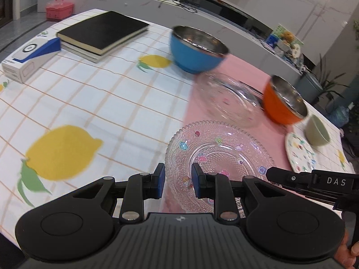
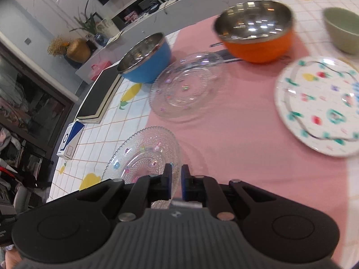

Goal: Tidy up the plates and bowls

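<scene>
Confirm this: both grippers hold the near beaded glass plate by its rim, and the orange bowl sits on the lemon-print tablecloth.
Wrong about the cloth. The orange bowl sits on the pink cloth, as the right wrist view shows. The left gripper and right gripper do hold the beaded glass plate by its rim.

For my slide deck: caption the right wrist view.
Right gripper clamps the near glass plate by its rim, with blue bowl and orange bowl beyond.

Your left fingers (image 1: 160,177) sit on either side of the near glass plate's (image 1: 221,154) edge. Ahead lies another glass plate (image 1: 226,96), with two bowls (image 1: 195,49) behind it.
</scene>
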A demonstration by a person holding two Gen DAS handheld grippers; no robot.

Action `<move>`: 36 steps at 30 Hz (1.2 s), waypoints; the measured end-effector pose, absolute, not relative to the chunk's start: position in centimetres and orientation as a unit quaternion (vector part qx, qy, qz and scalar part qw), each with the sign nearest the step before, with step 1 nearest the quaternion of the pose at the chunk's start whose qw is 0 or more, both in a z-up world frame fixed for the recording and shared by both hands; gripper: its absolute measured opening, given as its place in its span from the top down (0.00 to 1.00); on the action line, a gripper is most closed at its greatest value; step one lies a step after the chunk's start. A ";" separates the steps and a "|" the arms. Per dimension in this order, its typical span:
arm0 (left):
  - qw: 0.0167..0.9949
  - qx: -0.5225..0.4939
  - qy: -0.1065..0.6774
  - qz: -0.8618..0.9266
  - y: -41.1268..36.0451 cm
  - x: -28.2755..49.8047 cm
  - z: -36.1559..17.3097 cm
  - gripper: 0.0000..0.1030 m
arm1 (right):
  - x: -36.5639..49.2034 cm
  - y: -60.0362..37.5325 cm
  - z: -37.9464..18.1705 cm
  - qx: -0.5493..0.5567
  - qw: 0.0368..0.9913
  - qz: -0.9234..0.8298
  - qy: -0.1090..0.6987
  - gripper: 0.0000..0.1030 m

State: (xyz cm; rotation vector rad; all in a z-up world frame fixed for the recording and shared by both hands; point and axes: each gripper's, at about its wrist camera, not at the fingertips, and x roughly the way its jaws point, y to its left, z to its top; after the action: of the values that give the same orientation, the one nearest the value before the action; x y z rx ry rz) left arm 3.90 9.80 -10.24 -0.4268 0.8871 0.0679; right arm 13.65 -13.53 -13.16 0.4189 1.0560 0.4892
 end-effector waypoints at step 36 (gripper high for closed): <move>0.852 -0.169 0.495 0.010 4.0 1.2 -11.8 0.74 | 8.7 -19.5 -16.0 0.228 0.787 0.185 0.543 0.95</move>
State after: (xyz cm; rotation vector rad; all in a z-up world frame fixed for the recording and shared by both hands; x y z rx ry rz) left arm 1.16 3.96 -11.77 -0.3560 1.0415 0.0213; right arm 8.67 -19.55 -15.96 0.4904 1.1695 0.3996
